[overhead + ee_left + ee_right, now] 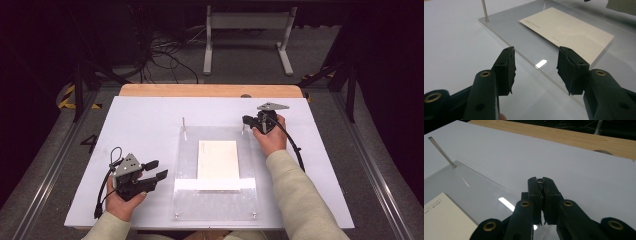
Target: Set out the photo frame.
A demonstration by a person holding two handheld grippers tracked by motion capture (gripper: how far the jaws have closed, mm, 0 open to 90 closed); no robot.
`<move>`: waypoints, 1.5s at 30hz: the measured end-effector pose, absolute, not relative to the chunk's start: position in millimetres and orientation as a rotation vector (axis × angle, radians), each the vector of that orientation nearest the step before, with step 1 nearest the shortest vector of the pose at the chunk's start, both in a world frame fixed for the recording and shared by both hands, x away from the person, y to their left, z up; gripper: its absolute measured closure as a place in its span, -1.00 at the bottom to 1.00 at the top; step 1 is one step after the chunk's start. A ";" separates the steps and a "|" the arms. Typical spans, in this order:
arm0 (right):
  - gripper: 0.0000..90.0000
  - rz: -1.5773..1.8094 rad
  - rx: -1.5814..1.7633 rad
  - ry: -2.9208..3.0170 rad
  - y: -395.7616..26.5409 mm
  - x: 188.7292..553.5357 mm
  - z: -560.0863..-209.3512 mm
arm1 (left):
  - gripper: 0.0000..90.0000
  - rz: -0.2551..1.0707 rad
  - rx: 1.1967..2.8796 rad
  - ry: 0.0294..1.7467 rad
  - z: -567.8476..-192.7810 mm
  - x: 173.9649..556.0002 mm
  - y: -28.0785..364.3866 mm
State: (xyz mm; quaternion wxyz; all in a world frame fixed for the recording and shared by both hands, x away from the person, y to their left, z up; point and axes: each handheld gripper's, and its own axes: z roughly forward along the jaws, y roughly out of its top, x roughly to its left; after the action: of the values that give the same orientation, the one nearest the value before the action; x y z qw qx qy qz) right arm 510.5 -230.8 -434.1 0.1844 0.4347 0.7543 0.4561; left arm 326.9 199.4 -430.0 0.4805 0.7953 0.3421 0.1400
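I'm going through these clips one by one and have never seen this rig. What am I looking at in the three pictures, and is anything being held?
There is no robot here: a person holds a two-jaw tool in each hand at a white table. The high view looks down from above the person's side. The other two pictures come from cameras that ride on the tools and look along their black jaws.

On the table lies a clear plastic plate with thin metal pins standing at its far corners. A cream card lies flat on it.

The left gripper is open beside the plate's left edge, with nothing between its jaws. The right gripper is shut on the far right pin, whose tip peeks out between the pads.
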 end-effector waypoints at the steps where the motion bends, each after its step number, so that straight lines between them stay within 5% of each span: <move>1: 0.91 1.291 1.233 2.128 -231.2 511.4 -434.2 | 0.08 0.345 1.941 0.831 -429.7 326.9 199.4; 25: 0.91 1.473 1.297 2.124 -243.9 529.9 -444.3 | -0.04 0.362 1.958 0.837 -433.8 328.4 202.9; 45: 0.90 1.519 1.364 2.111 -245.8 536.1 -447.0 | -0.49 0.495 2.014 0.571 -434.1 315.5 166.8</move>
State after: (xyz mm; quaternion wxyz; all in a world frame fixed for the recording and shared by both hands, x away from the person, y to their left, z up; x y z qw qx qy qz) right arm 536.1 -245.8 -447.0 0.1020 0.4621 0.7151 0.5145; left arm 315.5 166.8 -434.1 0.4754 0.8237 0.2334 0.2025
